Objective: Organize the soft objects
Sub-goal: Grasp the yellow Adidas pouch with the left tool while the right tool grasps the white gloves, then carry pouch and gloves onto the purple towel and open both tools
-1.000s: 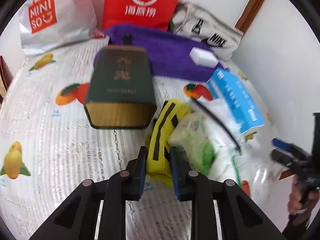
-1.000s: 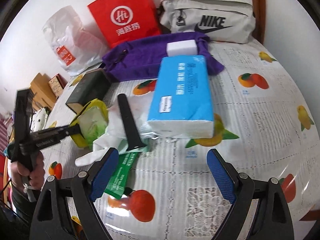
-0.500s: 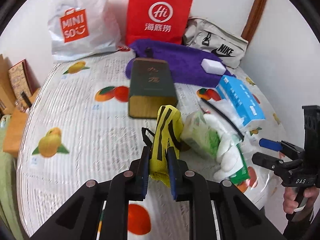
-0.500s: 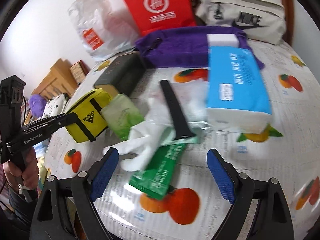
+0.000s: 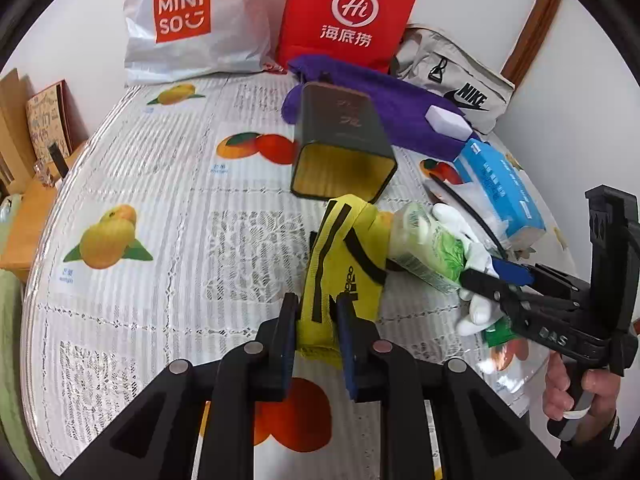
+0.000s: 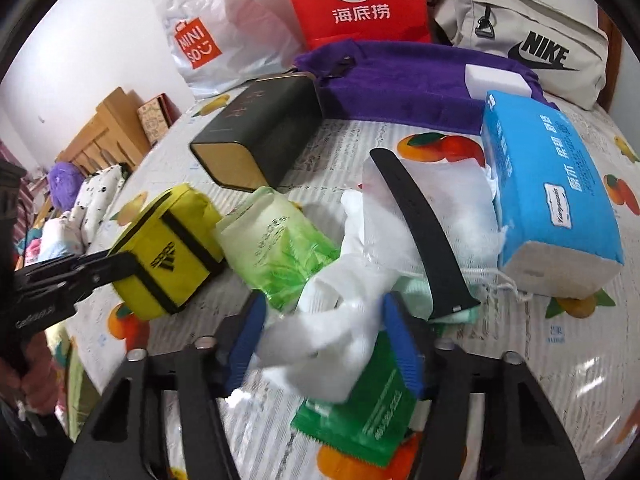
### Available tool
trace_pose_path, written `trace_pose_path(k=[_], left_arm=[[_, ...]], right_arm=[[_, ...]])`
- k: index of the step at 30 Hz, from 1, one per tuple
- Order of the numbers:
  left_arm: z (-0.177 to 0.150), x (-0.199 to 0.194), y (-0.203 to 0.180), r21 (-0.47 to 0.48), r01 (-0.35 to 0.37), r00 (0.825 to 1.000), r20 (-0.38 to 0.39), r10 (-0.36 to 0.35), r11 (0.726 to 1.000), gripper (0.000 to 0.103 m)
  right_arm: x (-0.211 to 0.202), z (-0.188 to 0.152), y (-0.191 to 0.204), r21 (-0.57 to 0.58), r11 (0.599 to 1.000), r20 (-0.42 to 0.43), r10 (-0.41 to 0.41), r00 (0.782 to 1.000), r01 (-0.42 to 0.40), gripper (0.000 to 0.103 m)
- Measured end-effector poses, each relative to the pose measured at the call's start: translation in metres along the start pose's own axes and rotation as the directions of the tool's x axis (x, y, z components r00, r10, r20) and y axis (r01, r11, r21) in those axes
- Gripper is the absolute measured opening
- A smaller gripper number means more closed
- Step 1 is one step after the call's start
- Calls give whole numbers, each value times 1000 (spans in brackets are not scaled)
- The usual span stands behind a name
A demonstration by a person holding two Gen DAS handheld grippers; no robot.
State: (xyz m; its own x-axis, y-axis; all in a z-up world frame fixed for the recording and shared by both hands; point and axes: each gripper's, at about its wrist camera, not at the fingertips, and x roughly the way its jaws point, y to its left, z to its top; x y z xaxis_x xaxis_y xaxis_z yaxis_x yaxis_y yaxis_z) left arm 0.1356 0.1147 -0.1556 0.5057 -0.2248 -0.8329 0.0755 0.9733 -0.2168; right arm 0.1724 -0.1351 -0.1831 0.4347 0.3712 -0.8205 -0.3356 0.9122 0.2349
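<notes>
black grippers (image 5: 314, 344) (blue pads (image 6: 404, 344), silver screws)

A glossy clear plastic sheet is seen over the table (image 5: 132, 184). The pouch (image 5: 344, 264) is matt yellow cloth; the towel (image 6: 400, 80) is fuzzy purple cloth. The tin (image 6: 256, 136) looks like smooth dark metal.

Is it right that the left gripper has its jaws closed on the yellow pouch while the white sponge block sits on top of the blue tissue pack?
Not quite. The left gripper does have its jaws closed on the yellow pouch, but the white sponge block sits on the purple towel, behind the blue tissue pack. The right wrist view shows it best.
</notes>
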Motion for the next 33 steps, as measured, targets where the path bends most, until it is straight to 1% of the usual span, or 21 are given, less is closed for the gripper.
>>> trace_pose_path(k=[1, 2, 3, 4, 5, 6, 8, 9, 11, 12, 13, 16, 19, 21, 26, 28, 31, 33], left_arm=[[-1, 1, 1, -4, 4, 1000, -4, -4, 1000, 21], [-1, 3, 3, -10, 15, 1000, -8, -15, 1000, 21], [-2, 5, 5, -18, 28, 1000, -5, -28, 999, 22], [-2, 7, 7, -30, 45, 999, -6, -45, 999, 25], [-2, 10, 9, -45, 63, 998, -17, -64, 997, 26], [-2, 14, 10, -54, 71, 997, -26, -72, 996, 30], [-3, 23, 12, -74, 85, 995, -44, -88, 994, 33], [-3, 25, 13, -81, 91, 995, -45, -95, 993, 33], [-2, 30, 16, -113, 119, 992, -36, -124, 986, 33], [-2, 31, 16, -123, 128, 990, -37, -133, 984, 32], [-1, 31, 16, -128, 132, 990, -29, -136, 983, 27], [0, 25, 13, -111, 129, 991, -8, -131, 985, 22], [2, 9, 9, -92, 94, 995, 27, -92, 991, 19], [5, 1, 8, -85, 92, 995, 47, -88, 992, 16], [11, -16, -1, -65, 95, 993, 77, -90, 993, 16], [14, -24, -5, -60, 97, 991, 101, -91, 993, 16], [19, -31, -9, -52, 96, 989, 116, -90, 994, 16], [20, -35, -12, -43, 87, 989, 119, -82, 995, 16]], right_arm=[[1, 0, 1, -10, 1000, 6, -14, 1000, 14, 38], [3, -1, 3, -28, 999, 13, -23, 1000, 23, 30], [3, -2, 4, -44, 999, 20, -22, 1000, 23, 27], [2, -3, 5, -56, 998, 27, -26, 999, 27, 25], [1, -4, 6, -67, 997, 33, -32, 999, 34, 17], [-2, -5, 6, -74, 997, 36, -35, 999, 37, 13], [-6, -7, 4, -69, 997, 25, -18, 1000, 19, 13], [-11, -8, 1, -56, 998, 23, 4, 1000, -2, 12], [-18, -10, -2, -44, 999, 30, 21, 999, -19, 12], [-23, -11, -2, -48, 999, 32, 21, 999, -19, 12], [-27, -12, -2, -52, 999, 39, 16, 999, -14, 12], [-40, -15, -4, -53, 998, 54, 27, 998, -24, 12], [-52, -15, -5, -58, 998, 69, 32, 997, -28, 11], [-63, -14, -5, -69, 997, 98, 45, 994, -39, 11], [-82, -8, -7, -68, 997, 143, 51, 988, -41, 11], [-90, -6, -8, -70, 997, 164, 45, 985, -34, 11], [-100, -2, -13, -58, 998, 185, 49, 982, -39, 11], [-107, 0, -14, -65, 998, 197, 37, 980, -25, 11]])
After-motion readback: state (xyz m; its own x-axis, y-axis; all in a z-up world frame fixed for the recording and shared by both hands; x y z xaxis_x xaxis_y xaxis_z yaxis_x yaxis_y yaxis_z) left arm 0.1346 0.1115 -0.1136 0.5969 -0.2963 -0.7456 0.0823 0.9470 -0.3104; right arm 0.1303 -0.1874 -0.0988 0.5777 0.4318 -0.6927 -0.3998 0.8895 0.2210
